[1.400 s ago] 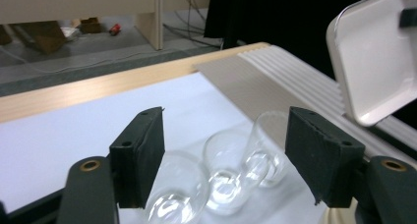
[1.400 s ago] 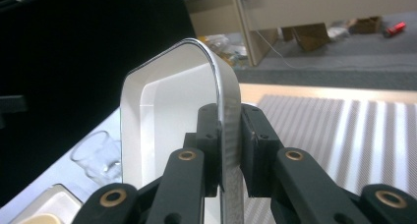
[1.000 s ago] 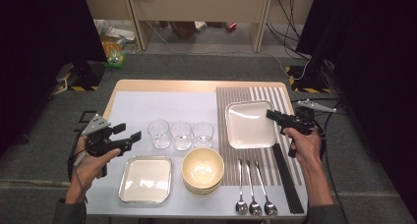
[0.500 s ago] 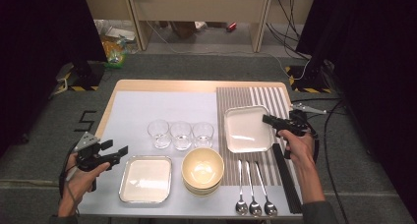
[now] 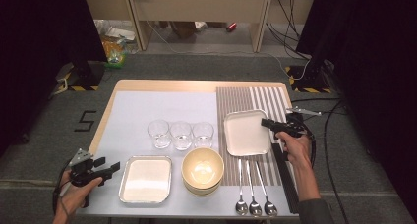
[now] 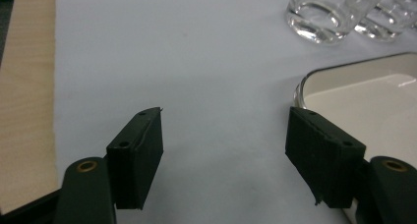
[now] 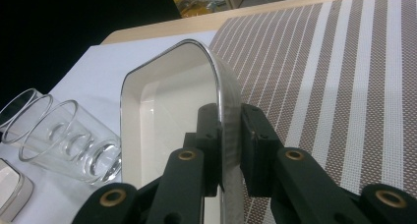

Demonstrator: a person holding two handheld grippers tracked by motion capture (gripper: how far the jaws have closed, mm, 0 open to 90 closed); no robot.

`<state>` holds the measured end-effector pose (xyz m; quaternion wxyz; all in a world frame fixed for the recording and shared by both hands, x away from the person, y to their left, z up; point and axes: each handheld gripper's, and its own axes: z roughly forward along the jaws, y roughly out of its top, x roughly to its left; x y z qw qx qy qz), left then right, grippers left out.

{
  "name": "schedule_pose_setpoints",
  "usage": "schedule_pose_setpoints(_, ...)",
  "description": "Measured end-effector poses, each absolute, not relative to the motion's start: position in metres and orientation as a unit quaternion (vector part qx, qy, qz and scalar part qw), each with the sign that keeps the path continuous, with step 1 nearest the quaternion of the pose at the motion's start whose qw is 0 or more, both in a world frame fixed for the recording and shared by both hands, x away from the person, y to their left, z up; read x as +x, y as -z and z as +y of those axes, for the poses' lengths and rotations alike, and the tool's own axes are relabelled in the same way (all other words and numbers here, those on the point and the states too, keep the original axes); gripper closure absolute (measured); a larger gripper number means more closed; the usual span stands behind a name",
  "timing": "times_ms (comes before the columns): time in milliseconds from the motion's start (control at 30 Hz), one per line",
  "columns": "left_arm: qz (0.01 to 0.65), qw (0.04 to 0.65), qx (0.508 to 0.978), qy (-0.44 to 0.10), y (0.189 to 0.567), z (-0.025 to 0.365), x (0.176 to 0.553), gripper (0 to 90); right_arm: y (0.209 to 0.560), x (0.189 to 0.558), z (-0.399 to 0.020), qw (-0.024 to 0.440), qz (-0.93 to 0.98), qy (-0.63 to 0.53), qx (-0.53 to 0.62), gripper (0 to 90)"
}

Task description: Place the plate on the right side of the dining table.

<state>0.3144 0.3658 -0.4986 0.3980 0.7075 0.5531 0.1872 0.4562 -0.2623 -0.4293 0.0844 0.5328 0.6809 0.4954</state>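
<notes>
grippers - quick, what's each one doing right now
Left gripper: open, nothing between the jaws, beside the near tray.
Right gripper: shut on the rim of the far tray.

A cream tray (image 5: 246,133) lies on a brown-and-white striped mat (image 5: 275,98), beside a cream bowl (image 5: 202,168).

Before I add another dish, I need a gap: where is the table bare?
Free: the white sheet behind the three glasses, and the striped mat behind the right tray. Crowded: the front row of left tray, bowls and spoons.
</notes>
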Motion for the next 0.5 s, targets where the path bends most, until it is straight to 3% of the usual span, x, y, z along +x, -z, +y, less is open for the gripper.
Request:
schedule_pose_setpoints(333, 0.542, 0.39, 0.718, -0.196, 0.504, 0.364, 0.311, 27.8, 0.442, 0.465, -0.272, 0.051, 0.66, -0.494, 0.563, 79.9)
schedule_pose_setpoints(500, 0.533, 0.373, 0.729, -0.211, 0.505, 0.358, 0.311, 25.6, 0.446, 0.468, -0.273, 0.058, 0.663, -0.479, 0.572, 78.4)
